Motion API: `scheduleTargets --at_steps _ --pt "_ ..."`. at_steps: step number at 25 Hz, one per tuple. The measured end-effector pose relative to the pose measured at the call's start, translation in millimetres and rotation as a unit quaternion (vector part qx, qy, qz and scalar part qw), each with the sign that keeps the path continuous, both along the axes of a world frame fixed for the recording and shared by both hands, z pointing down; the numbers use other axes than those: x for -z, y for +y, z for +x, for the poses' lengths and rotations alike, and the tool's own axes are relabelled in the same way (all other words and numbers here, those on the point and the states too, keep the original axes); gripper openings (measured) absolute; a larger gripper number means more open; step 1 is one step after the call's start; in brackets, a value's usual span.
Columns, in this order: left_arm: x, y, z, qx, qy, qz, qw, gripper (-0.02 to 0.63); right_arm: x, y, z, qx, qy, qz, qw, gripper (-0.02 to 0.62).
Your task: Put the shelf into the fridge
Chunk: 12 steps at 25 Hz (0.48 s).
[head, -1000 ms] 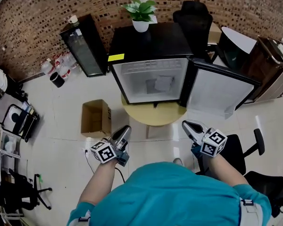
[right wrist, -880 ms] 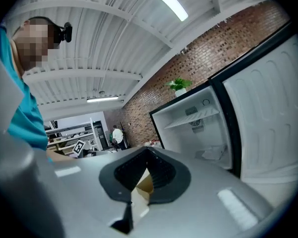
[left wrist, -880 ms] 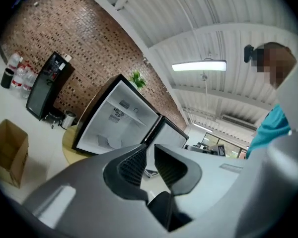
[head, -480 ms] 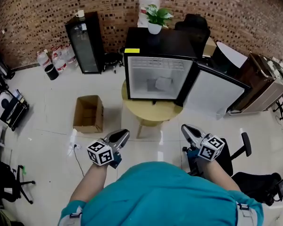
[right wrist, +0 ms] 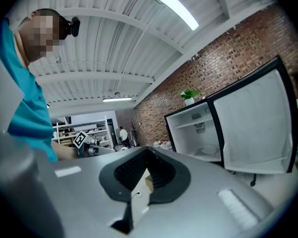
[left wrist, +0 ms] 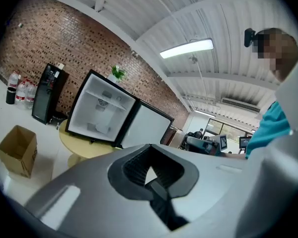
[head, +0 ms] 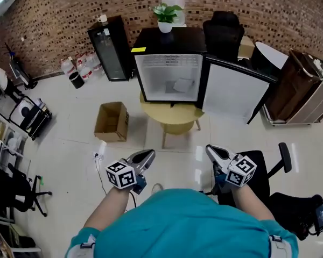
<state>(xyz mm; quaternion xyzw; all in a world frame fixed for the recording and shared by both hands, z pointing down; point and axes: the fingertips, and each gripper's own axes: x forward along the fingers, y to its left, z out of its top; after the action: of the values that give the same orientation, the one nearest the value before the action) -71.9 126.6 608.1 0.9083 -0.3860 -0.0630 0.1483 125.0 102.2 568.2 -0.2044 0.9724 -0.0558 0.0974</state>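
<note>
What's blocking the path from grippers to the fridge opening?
Nothing visible. The fridge stands open, door swung to the right. Only bare floor lies between it and the left gripper and right gripper; the cardboard box sits off to the left.

No readable text, brand or number anywhere. Yellow sticker (head: 138, 50) on the fridge (head: 169, 39) top edge: too small to read. Square markers (head: 121, 175) on left gripper (head: 148, 155) and right gripper (head: 210, 150) cubes: black-and-white patterns only.

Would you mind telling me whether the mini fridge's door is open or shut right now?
Open. The door stands swung out to the right of the mini fridge, leaving its white interior exposed.
</note>
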Motion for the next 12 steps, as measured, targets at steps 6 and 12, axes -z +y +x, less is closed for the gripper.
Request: scheduleTargets --at_steps 6,12 --pt "2.2 33.1 37.8 0.008 -0.022 -0.002 0.9997 0.000 -13.2 14.2 27.2 0.021 -0.020 -0.019 0.999 0.002" --pt "-3.2 71.7 -0.9 0.018 -0.006 0.003 0.9998 0.000 -13.1 60.5 -9.7 0.034 -0.004 -0.007 0.999 0.002"
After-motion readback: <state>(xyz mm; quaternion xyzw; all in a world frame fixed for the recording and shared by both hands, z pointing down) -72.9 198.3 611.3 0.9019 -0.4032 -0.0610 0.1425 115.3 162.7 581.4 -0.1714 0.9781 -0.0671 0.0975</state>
